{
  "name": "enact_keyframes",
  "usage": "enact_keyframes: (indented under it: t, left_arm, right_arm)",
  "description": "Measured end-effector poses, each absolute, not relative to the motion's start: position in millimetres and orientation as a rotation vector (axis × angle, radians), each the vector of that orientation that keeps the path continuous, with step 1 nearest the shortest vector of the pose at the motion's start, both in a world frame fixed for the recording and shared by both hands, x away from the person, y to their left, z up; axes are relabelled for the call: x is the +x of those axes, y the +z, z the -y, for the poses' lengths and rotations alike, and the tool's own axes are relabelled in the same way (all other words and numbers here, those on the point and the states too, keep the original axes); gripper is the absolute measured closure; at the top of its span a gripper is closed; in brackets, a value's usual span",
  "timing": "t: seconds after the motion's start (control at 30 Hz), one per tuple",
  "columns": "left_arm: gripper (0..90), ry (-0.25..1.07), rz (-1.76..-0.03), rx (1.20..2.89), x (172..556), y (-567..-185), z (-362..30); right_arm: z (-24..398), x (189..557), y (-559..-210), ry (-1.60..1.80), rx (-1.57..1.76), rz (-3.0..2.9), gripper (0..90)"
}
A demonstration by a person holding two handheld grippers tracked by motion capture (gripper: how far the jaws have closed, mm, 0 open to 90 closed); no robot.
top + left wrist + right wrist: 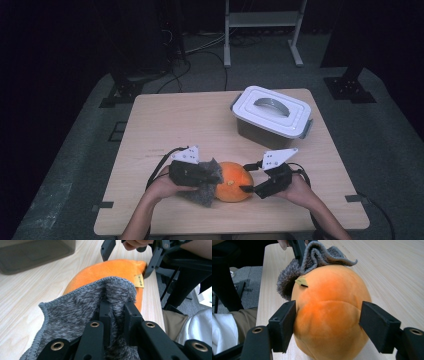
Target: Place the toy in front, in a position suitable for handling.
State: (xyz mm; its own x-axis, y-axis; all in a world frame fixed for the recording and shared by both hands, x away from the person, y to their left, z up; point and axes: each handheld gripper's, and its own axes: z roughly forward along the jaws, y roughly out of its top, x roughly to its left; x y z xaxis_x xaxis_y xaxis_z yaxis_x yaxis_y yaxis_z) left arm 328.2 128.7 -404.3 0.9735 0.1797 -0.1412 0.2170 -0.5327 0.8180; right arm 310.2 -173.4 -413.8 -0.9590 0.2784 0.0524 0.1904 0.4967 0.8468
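Note:
An orange plush ball (pixel 232 186) with a small yellow tag (pixel 301 281) lies near the table's front edge. A grey fuzzy cloth (pixel 206 192) is draped against its left side. My left gripper (pixel 212 175) is shut on a fold of that cloth (pixel 75 312), its jaws (pixel 117 306) pinching the fabric right beside the plush (pixel 105 271). My right gripper (pixel 247 189) comes in from the right and is open. Its two pads (pixel 328 322) straddle the plush (pixel 329 295): one sits against the surface, the other stands a little off it. The cloth (pixel 317 255) bunches on the far side.
A grey storage box with a white lid and curved handle (pixel 272 112) stands at the back right of the wooden table (pixel 175 120). The person's forearms and lap sit at the near edge. Beyond the table is grey floor with cables and stands.

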Motion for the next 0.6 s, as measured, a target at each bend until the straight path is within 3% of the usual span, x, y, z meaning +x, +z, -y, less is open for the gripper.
enact_keyframes:
  t: [0.1, 0.13, 0.27, 0.6]
  left_arm:
    - [79.2, -0.046, -0.277, 2.144, 328, -404, -129]
    - [79.2, -0.036, -0.275, 2.147, 329, -401, -127]
    - [79.2, -0.034, -0.241, 2.142, 326, -391, -119]
    - [79.2, -0.072, -0.125, 2.176, 321, -380, -77]
  right_arm:
    - [171, 312, -416, 1.479, 0.431, -2.651, 29.4]
    - [167, 313, -419, 1.480, 0.446, -2.652, 35.0]
    - [165, 312, -423, 1.505, 0.466, -2.651, 40.9]
    - [156, 304, -424, 1.470, 0.398, -2.640, 44.7]
